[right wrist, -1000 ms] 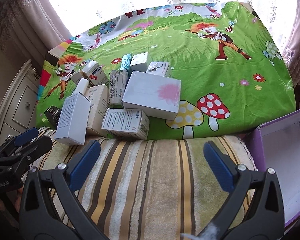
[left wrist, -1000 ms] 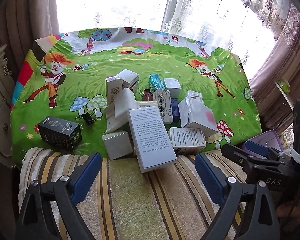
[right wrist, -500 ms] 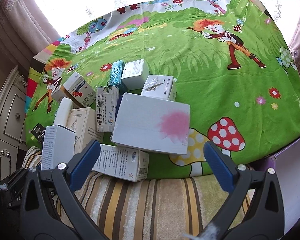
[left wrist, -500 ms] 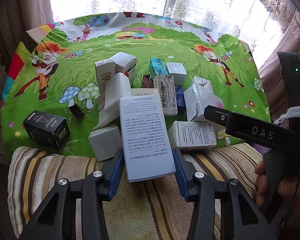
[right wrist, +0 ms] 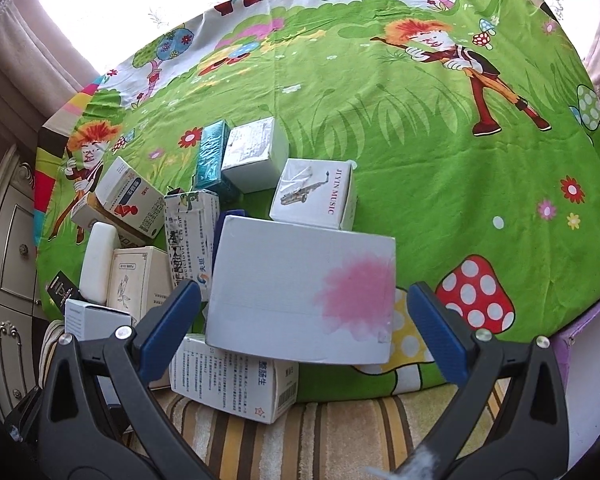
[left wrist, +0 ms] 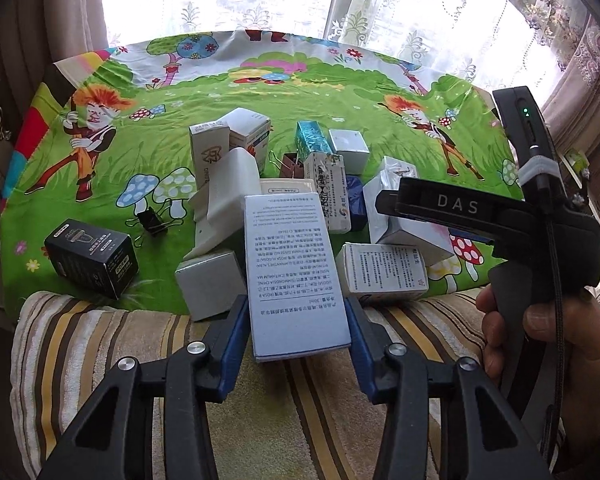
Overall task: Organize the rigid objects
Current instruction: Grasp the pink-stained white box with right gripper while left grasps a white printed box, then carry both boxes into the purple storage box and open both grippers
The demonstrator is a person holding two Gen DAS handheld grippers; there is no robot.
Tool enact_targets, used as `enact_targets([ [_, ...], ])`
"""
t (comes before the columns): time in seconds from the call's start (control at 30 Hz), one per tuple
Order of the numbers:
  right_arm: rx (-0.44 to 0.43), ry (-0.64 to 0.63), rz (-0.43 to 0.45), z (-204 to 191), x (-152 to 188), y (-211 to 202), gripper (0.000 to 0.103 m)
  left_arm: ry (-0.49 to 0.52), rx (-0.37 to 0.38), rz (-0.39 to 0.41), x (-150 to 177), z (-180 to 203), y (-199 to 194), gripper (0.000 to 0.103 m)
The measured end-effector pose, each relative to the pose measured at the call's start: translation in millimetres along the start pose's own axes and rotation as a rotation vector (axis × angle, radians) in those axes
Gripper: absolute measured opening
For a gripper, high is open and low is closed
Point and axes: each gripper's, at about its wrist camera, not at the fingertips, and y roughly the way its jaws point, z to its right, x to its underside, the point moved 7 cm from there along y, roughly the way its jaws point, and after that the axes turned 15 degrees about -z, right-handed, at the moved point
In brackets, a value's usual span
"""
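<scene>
A pile of small cartons lies on a green cartoon-print cloth [left wrist: 148,152]. My left gripper [left wrist: 298,340] is shut on a tall white printed box [left wrist: 292,272], its blue pads against both long sides near the box's near end. My right gripper [right wrist: 304,320] is open, its pads either side of a big white box with a pink stain [right wrist: 300,292], not touching it. That box [left wrist: 408,228] rests on a printed carton [right wrist: 236,380]. The right gripper's body [left wrist: 500,216] shows in the left wrist view, above the pile's right side.
A black box [left wrist: 90,258] and a black binder clip [left wrist: 152,220] lie left of the pile. A striped towel [left wrist: 100,352] covers the near edge. A purple bin [right wrist: 584,360] stands at the right. A cabinet [right wrist: 8,280] is at the left.
My left gripper closed on the tall white box. My right gripper moved forward over the pile until its open pads flank the pink-stained box.
</scene>
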Motion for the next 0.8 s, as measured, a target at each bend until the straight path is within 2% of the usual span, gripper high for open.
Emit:
enact_targets([
  [0.07, -0.011, 0.004, -0.018, 1.2, -0.4, 4.1, 0.103, 0.003, 0.000, 0.005, 0.3, 1.4, -1.0, 0.047],
  [0.13, -0.022, -0.016, -0.028, -1.2, 1.4, 6.9, 0.094, 0.010, 0.000, 0.013, 0.2, 2.7, -2.5, 0.046],
  [0.23, -0.024, -0.029, -0.014, -1.6, 5.2, 2.5, 0.093, 0.023, -0.001, 0.029, 0.3, 6.0, -6.6, 0.043],
  [0.4, -0.037, -0.040, 0.037, 1.1, 16.0, -15.6, 0.093, 0.052, -0.019, 0.046, 0.4, 12.7, -12.0, 0.043],
  [0.57, -0.047, -0.035, 0.125, 10.9, 33.8, -48.7, 0.092, 0.089, -0.030, 0.073, -0.2, 24.7, -22.4, 0.042],
  [0.8, -0.036, 0.013, 0.226, 43.1, 68.6, -97.2, 0.092, 0.183, 0.051, 0.103, 6.6, 70.2, -39.1, 0.042],
])
